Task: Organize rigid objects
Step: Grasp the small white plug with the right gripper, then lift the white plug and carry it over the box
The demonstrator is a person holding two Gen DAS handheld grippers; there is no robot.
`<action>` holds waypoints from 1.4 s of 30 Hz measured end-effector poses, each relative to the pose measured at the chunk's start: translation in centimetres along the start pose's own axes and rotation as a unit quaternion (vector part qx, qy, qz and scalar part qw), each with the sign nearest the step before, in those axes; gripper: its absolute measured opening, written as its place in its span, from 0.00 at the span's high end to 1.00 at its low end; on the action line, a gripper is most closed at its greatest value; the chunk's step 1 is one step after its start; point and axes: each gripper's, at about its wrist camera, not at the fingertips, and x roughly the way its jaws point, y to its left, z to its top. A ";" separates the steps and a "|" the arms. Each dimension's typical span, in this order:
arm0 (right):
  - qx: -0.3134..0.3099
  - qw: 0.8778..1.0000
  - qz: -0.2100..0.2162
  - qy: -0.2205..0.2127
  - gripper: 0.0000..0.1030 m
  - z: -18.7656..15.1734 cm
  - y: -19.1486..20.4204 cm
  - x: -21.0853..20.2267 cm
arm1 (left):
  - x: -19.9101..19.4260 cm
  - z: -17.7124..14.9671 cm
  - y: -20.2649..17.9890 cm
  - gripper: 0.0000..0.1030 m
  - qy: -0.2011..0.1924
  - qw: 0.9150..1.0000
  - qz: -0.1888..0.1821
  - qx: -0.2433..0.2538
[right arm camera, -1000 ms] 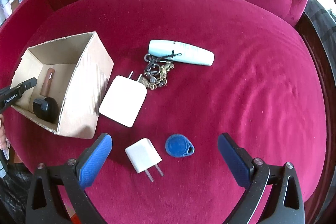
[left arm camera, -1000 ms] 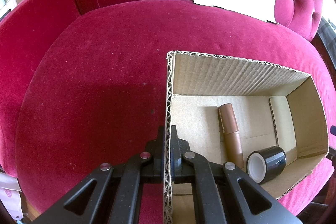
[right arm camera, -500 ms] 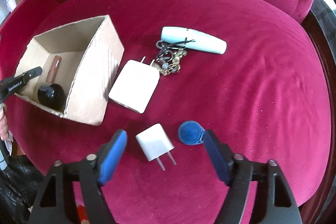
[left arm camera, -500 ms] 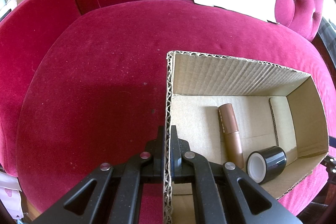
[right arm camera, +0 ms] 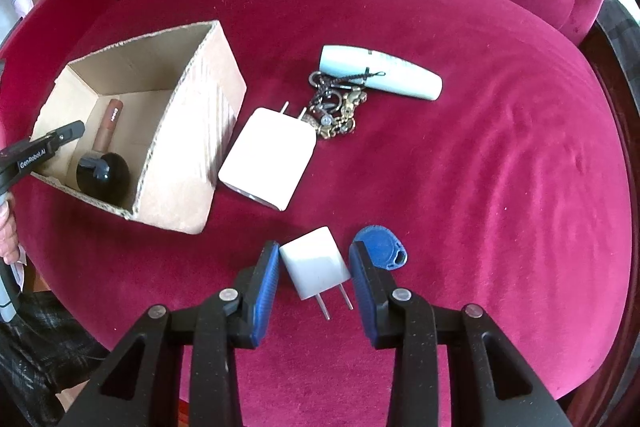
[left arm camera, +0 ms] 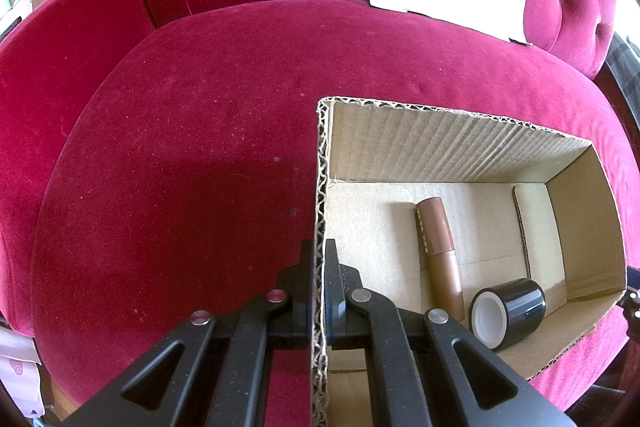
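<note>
Left wrist view: the left gripper (left arm camera: pixel 319 267) is clamping the near wall of the box (left arm camera: pixel 448 147), one finger on each side of the corrugated edge. The box is sitting on the cushion (left arm camera: pixel 180 147), near its right edge. Inside, a brown tube (left arm camera: pixel 438 251) is lying beside a black tape roll (left arm camera: pixel 506 311); most of the box floor is lying bare. The box's near right corner is running out of frame.

Right wrist view: the right gripper (right arm camera: pixel 314 279) is standing narrow around the small charger (right arm camera: pixel 314 263), its blue pads (right arm camera: pixel 266 287) just beside the sides; contact is hard to make out. The blue fob (right arm camera: pixel 382 247) is lying partly hidden behind the right finger. The big charger (right arm camera: pixel 268 159) is lying just beside the box (right arm camera: pixel 188 147), keys (right arm camera: pixel 336 107) and a white case (right arm camera: pixel 380 73) beyond. Open cushion (right arm camera: pixel 500 187) is stretching right.
</note>
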 end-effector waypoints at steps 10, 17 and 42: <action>0.019 0.999 -0.022 -0.018 0.63 1.6 0.6 -1.6 | -0.1 -0.1 0.0 0.97 0.000 1.000 0.000 0.000; 0.025 0.998 -0.028 -0.046 0.63 2.1 2.4 -3.3 | -0.2 -0.2 0.1 0.97 0.000 1.000 0.000 0.001; 0.018 0.990 -0.006 -0.138 0.63 6.2 7.8 -6.8 | -0.4 -0.4 0.2 0.97 -0.002 1.000 0.000 0.005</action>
